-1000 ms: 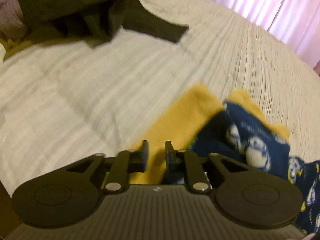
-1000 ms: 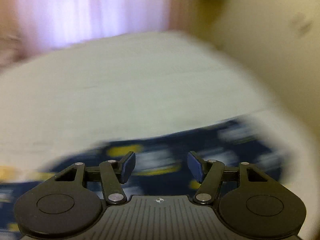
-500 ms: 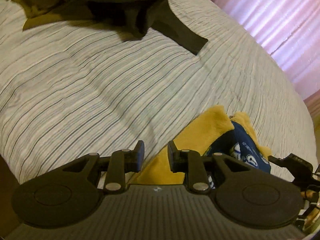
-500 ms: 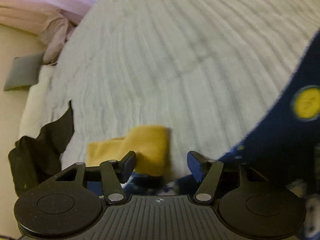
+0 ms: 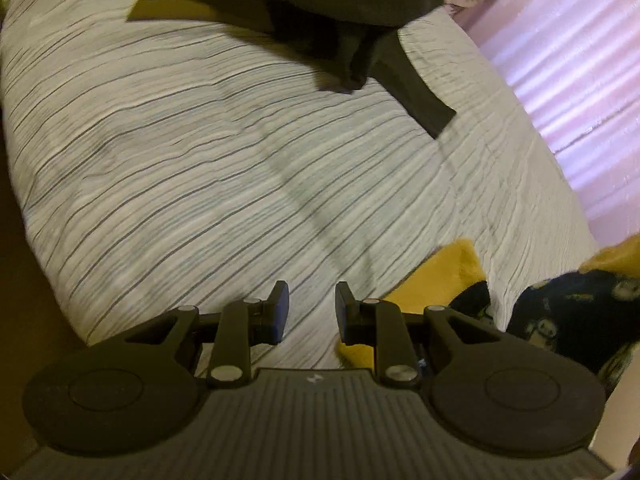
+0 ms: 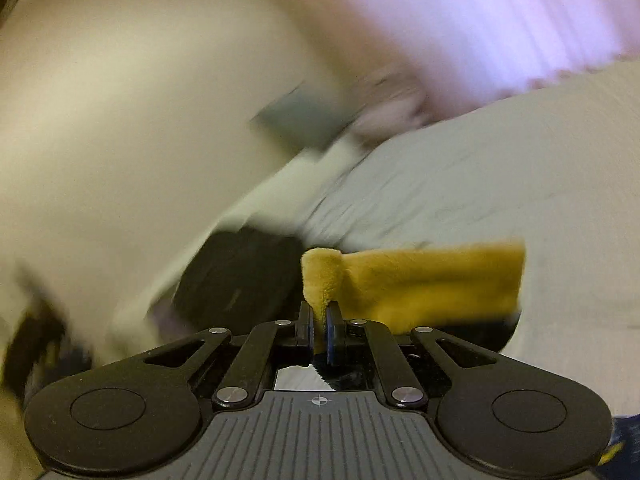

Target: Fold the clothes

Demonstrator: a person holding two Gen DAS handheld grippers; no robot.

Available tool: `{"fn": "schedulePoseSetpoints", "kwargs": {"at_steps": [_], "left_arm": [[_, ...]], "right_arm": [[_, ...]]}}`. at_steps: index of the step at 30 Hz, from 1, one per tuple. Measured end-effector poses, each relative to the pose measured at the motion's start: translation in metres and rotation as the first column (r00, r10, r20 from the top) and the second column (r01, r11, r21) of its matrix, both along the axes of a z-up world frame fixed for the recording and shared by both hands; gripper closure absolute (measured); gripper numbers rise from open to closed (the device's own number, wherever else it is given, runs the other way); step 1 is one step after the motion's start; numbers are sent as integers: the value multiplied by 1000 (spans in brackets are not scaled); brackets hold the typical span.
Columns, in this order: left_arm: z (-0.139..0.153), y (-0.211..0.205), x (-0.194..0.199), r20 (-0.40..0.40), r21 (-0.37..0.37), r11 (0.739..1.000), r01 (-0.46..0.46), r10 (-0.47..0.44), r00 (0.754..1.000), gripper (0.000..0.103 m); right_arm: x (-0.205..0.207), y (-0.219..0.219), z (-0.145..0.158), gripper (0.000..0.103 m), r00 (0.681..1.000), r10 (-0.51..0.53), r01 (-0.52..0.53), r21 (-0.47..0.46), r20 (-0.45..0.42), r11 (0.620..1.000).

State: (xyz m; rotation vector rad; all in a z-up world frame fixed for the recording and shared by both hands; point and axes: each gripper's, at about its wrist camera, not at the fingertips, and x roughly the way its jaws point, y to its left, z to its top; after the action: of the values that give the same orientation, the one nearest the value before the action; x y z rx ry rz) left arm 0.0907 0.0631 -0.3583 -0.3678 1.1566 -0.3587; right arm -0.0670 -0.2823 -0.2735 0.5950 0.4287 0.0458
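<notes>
The right gripper (image 6: 319,320) has closed: half a second ago its fingers stood spread above the fleece garment, and now they are pressed together on a fold of its yellow lining (image 6: 420,280), which rises out of the pinch and stretches away to the right. That view is heavily smeared, so the hand is likely swinging with the cloth in tow — a lift or drag to open the piece out for folding.

The left gripper (image 5: 312,312) holds nothing. Its fingers are spread a little, hovering over the striped bedspread (image 5: 200,160), and the yellow edge that lay between them a moment ago now sits just right of the gripper. The fleece garment (image 5: 560,312), navy print outside and yellow inside, lies bunched at the near right of the bed, partly behind the gripper's body.

A heap of dark clothes (image 5: 340,12) waits at the far end of the bedspread, untouched. With one corner secured, the left hand probably needs a second hold before any fold can be laid; the task looks barely begun.
</notes>
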Motion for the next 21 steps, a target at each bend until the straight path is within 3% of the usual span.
{"fn": "schedulePoseSetpoints", "kwargs": {"at_steps": [2, 3, 4, 5, 6, 10, 13, 16, 21], "left_arm": [[-2, 7, 0, -11, 1, 1000, -13, 13, 1000, 84], [-4, 12, 0, -14, 2, 1000, -17, 17, 1000, 84], [-4, 15, 1, -17, 1, 1000, -19, 19, 1000, 84], [-5, 18, 2, -19, 1, 1000, -20, 20, 1000, 84], [-4, 20, 3, -16, 1, 1000, -10, 10, 1000, 84], [-4, 17, 11, -7, -3, 999, 45, -45, 999, 83], [-6, -4, 19, -5, -18, 993, 115, -115, 993, 81], [-8, -24, 27, -1, -34, 982, 185, -185, 983, 73], [-14, -71, 48, 19, -37, 959, 280, -280, 960, 69]], "right_arm": [[21, 42, -26, 98, 976, 160, -166, -28, -147, 986], [30, 59, -47, 96, 946, 191, -209, -42, -261, 977], [39, 76, -69, 86, 902, 217, -253, -50, -372, 966], [45, 90, -87, 68, 856, 230, -285, -53, -462, 957], [41, 89, -91, 59, 854, 210, -264, -49, -476, 963], [24, 84, -107, 58, 840, 127, -172, -37, -528, 984], [-9, 55, -89, 58, 839, 3, -10, -10, -543, 1000], [-44, 12, -85, 58, 796, -140, 161, -17, -588, 987], [-103, -53, -86, 58, 696, -346, 437, -11, -630, 899]]}}
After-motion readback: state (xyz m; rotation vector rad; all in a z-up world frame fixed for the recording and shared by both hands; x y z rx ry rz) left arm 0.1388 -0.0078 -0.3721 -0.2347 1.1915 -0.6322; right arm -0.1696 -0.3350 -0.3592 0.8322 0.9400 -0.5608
